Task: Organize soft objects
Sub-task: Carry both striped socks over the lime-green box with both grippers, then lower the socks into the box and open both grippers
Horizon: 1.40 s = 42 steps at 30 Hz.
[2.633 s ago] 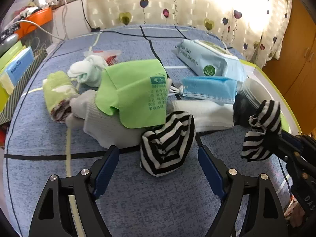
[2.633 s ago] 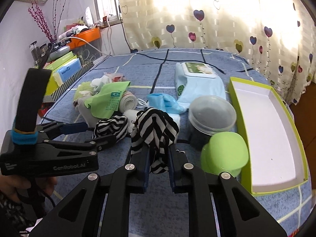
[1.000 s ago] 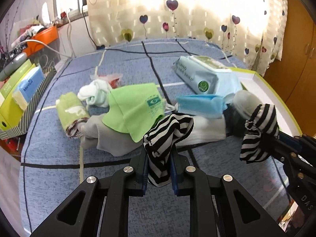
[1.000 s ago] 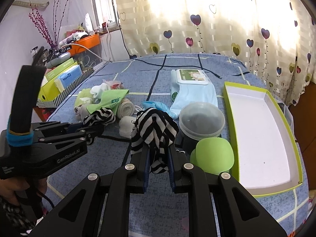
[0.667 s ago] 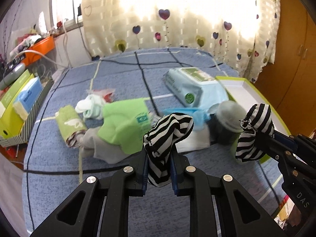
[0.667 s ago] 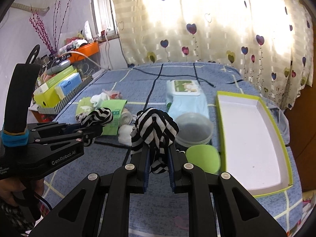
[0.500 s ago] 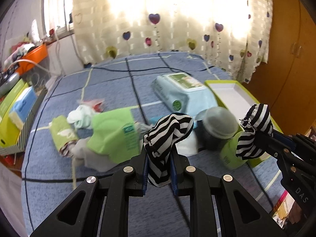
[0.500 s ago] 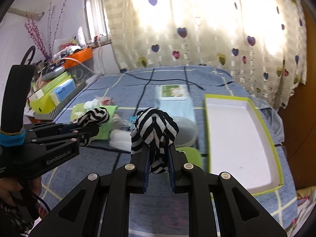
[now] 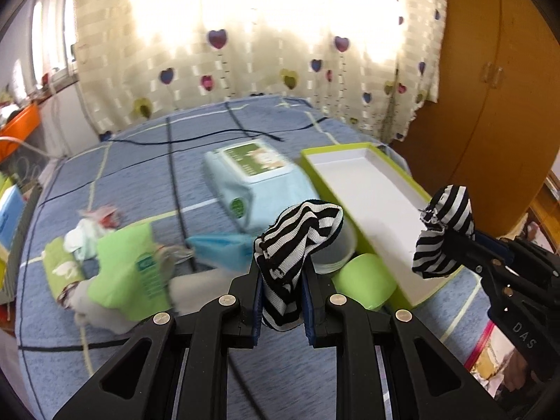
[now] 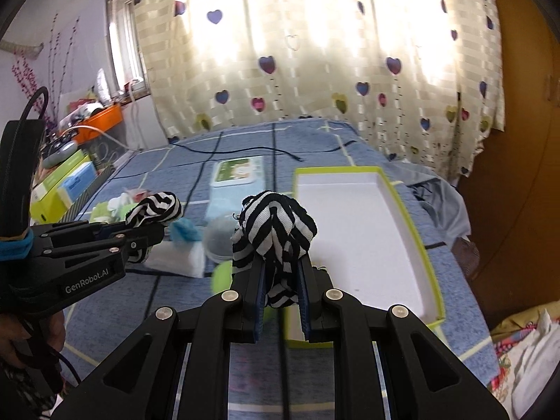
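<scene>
Two black two-finger grippers, each clamped on a black-and-white striped sock: left gripper (image 9: 282, 309), right gripper (image 10: 281, 306). The shallow white tray with lime-green rim (image 10: 406, 210) lies at one o'clock — long axis running away, right hand nearer.

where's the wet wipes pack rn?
The wet wipes pack lies on the blue bedspread, mid-frame in the left wrist view, just left of the green-rimmed tray and behind the clear round container.
</scene>
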Tool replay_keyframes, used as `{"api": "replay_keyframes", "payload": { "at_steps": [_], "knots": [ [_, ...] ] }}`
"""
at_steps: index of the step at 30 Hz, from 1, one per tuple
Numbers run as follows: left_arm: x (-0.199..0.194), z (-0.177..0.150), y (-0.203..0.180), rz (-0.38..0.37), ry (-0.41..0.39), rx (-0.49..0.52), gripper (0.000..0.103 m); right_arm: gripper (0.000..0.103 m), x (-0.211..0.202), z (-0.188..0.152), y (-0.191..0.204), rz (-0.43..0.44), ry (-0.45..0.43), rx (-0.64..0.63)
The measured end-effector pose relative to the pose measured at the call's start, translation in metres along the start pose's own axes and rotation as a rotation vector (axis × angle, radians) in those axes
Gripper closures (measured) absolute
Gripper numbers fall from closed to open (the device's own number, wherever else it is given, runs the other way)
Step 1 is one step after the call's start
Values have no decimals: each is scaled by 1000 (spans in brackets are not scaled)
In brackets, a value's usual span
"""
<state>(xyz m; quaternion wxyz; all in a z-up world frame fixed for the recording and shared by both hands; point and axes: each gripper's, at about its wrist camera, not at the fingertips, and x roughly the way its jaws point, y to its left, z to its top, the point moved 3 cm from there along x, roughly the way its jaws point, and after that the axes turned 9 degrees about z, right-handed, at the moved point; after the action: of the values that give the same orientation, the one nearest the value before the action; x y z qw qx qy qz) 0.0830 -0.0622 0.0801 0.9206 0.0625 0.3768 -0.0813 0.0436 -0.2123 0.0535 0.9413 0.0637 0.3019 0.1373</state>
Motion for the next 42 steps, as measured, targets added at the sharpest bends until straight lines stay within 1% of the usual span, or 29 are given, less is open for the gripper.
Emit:
{"api": "replay_keyframes", "payload": {
  "at_steps": [4, 8, 11, 17, 27, 31, 34, 42],
  "knots": [
    [3, 11, -19, -49, -9, 20, 86, 87, -2, -2, -19, -38, 4, 28],
    [10, 21, -40, -97, -11, 49, 86, 87, 2, -6, -42, -81, 27, 57],
    [23, 27, -56, -142, 14, 67, 86, 86, 7, -8, -56, -102, 44, 76],
    [46, 38, -80, -184, 49, 94, 86, 86, 15, -9, -79, -138, 69, 101],
    [87, 52, -106, -206, 114, 126, 86, 86, 36, -19, -105, -183, 138, 128],
    [100, 56, -117, -228, 140, 130, 86, 86, 43, -23, -115, -201, 164, 139],
    [107, 57, -124, -248, 163, 133, 86, 86, 47, -24, -119, -214, 176, 138],
    [122, 56, -138, -246, 197, 152, 86, 86, 52, -28, -123, -217, 195, 145]
  ]
}}
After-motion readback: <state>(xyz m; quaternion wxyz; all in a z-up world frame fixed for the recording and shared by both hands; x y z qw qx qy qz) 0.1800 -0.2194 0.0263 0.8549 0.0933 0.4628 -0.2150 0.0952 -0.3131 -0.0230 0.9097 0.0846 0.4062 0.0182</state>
